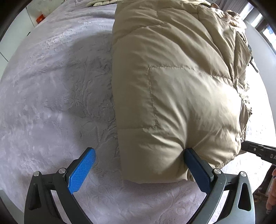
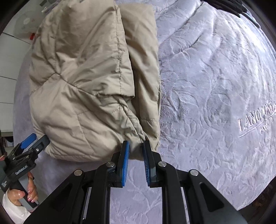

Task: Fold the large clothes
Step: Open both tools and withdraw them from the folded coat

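A beige quilted puffer jacket (image 1: 172, 77) lies folded lengthwise on a pale lilac embossed blanket (image 1: 51, 86). My left gripper (image 1: 139, 153) is open at the jacket's near left corner; its right finger (image 1: 196, 168) presses into the hem and its left finger (image 1: 82, 168) rests over the blanket. In the right wrist view the jacket (image 2: 82, 77) fills the upper left. My right gripper (image 2: 135, 146) stands at the jacket's near right corner with its pads a narrow gap apart, the hem edge at their tips. The left gripper (image 2: 27, 146) shows at the left edge.
The blanket (image 2: 215, 86) spreads wide to the right, with embroidered lettering (image 2: 257, 118). A knitted item (image 1: 101, 2) lies at the far end of the bed. White furniture (image 1: 15, 34) stands beyond the bed's left side. My hand (image 2: 25, 193) holds the left gripper's handle.
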`<state>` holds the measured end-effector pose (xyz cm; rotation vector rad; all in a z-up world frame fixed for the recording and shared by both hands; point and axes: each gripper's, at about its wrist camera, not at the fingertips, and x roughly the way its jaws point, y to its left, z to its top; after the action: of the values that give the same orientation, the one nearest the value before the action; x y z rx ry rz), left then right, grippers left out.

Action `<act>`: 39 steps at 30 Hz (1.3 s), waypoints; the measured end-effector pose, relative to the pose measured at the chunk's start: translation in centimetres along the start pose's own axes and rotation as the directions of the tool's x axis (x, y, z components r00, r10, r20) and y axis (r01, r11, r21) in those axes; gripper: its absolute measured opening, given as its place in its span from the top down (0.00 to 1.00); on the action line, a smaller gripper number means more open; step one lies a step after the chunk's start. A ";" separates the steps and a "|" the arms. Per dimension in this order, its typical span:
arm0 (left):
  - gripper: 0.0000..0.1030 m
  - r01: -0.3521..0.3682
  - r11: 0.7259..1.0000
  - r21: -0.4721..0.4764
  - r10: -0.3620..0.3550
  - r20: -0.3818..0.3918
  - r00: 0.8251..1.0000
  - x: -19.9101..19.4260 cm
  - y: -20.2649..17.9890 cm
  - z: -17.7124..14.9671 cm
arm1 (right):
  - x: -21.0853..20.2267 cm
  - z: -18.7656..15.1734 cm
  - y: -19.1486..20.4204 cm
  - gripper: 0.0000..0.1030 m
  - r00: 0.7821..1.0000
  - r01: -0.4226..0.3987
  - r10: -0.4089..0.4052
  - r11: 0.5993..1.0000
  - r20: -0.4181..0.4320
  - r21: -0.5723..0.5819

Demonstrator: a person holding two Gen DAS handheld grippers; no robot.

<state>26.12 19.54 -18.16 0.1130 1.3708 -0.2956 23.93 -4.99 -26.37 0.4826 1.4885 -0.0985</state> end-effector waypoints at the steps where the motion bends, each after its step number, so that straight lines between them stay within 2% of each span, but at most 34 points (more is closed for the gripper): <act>1: 0.00 0.000 1.000 0.000 0.000 -0.001 1.000 -0.1 0.0 0.0 | -0.6 -0.1 -0.2 0.82 1.000 -0.004 0.004 1.000 0.003 0.004; 12: 0.00 -0.003 1.000 -0.021 0.003 0.004 1.000 -2.4 -0.7 -0.7 | -4.5 -1.0 -1.9 0.82 0.998 -0.047 0.045 0.998 0.044 0.033; 14: 0.00 -0.009 1.000 -0.013 0.009 0.006 1.000 -2.9 -1.0 -0.8 | -5.1 -1.1 -2.2 0.78 0.997 -0.060 0.059 0.998 0.053 0.033; 16: 0.00 -0.021 1.000 -0.002 0.021 0.005 1.000 -3.3 -1.3 -1.0 | -5.7 -1.2 -2.6 0.66 0.996 -0.069 0.066 0.997 0.063 0.035; 21: 0.00 -0.066 0.997 0.032 0.065 0.031 0.997 -5.3 -2.8 -1.8 | -7.0 -2.2 -3.2 0.65 0.992 -0.099 0.097 0.995 0.079 0.025; 23: 0.00 -0.070 0.997 0.033 0.069 0.034 0.997 -6.0 -3.2 -2.1 | -7.6 -2.7 -3.3 0.60 0.992 -0.100 0.099 0.995 0.077 0.005; 25: 0.00 -0.071 0.997 0.032 0.070 0.030 0.997 -6.7 -3.8 -2.5 | -8.1 -3.3 -3.2 0.47 0.992 -0.102 0.103 0.995 0.077 -0.017; 27: 0.00 -0.108 0.993 0.038 0.106 0.042 0.993 -7.4 -4.5 -2.9 | -8.8 -3.9 -3.1 0.35 0.991 -0.098 0.102 0.994 0.084 -0.045; 28: 0.00 -0.125 0.991 0.041 0.123 0.049 0.991 -7.7 -4.8 -3.1 | -8.9 -4.2 -2.7 0.30 0.991 -0.095 0.100 0.994 0.087 -0.053; 30: 0.00 -0.115 0.993 0.034 0.113 0.057 0.992 -8.7 -5.6 -3.9 | -9.4 -4.6 -2.3 0.23 0.990 -0.095 0.101 0.993 0.094 -0.066; 32: 0.00 -0.094 0.995 0.018 0.093 0.070 0.993 -9.6 -5.6 -4.1 | -10.0 -5.0 -2.0 0.22 0.990 -0.091 0.098 0.993 0.100 -0.074; 35: 0.00 -0.145 0.989 0.006 0.143 0.123 0.982 -11.4 -5.7 -4.5 | -10.9 -5.2 -1.3 0.21 0.991 -0.062 0.072 0.994 0.113 -0.093; 36: 0.00 -0.165 0.986 -0.001 0.163 0.150 0.975 -12.3 -5.8 -4.6 | -10.6 -5.4 -0.7 0.18 0.991 -0.058 0.069 0.994 0.118 -0.097; 37: 0.00 -0.171 0.985 -0.005 0.169 0.171 0.971 -12.9 -5.9 -4.8 | -11.0 -5.6 -0.6 0.09 0.990 -0.056 0.068 0.993 0.126 -0.103; 39: 0.00 -0.147 0.989 -0.015 0.147 0.205 0.968 -14.4 -5.8 -5.1 | -11.9 -5.8 -0.5 0.00 0.985 -0.045 0.062 0.993 0.159 -0.110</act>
<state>17.28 17.26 -4.62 0.1785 1.1499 -0.1779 17.20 -5.99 -15.02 0.4183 1.3128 -0.0152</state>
